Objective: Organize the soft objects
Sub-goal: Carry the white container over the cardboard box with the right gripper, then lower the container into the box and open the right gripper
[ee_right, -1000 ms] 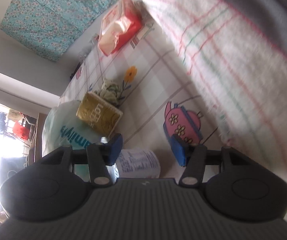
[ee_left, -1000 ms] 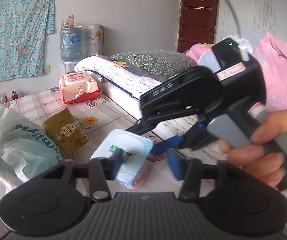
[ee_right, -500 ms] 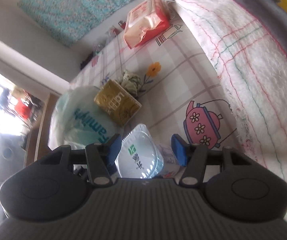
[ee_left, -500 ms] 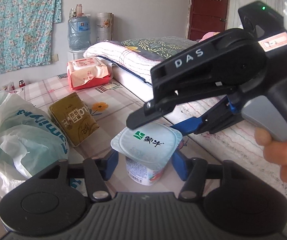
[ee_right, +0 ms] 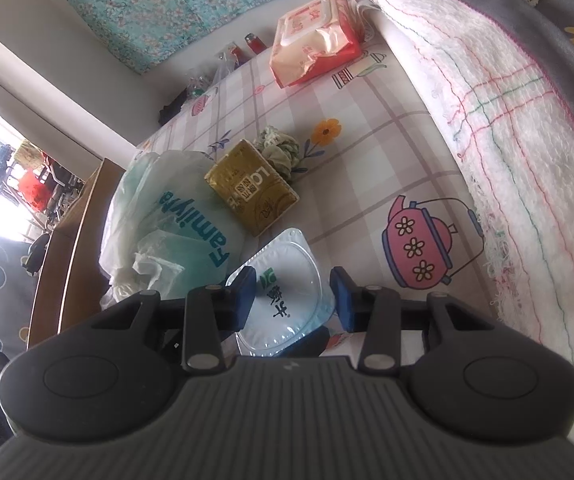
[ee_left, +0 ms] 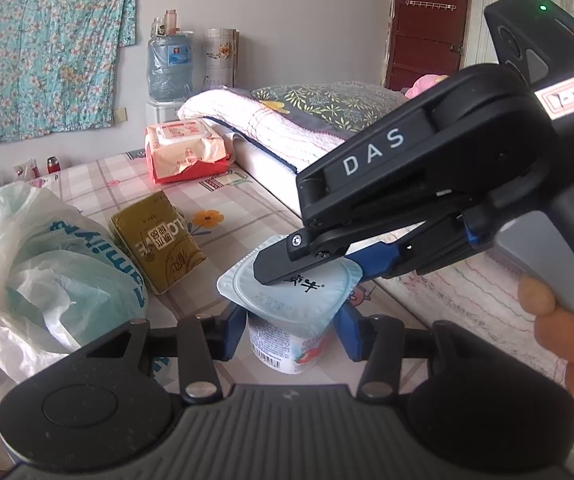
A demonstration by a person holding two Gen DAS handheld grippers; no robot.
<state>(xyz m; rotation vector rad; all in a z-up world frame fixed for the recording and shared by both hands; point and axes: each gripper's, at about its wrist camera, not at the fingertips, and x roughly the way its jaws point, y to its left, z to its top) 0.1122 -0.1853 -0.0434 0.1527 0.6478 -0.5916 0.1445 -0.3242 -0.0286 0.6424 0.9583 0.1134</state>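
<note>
Yogurt cup between closing left gripper fingers, contact unclear, closing right gripper fingers over foil lid, grip hidden, cup base cut off, plastic bag beside.

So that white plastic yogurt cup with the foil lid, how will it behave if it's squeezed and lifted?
The white plastic yogurt cup looks thin-walled, so it would probably dent under a hard squeeze. Its foil lid overhangs a narrower body, so it may tip easily. Its smooth, tapered sides could slip through the pads.

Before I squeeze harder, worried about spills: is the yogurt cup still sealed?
Sealed: the yogurt cup stands upright, its foil lid flat and unpeeled.
</note>
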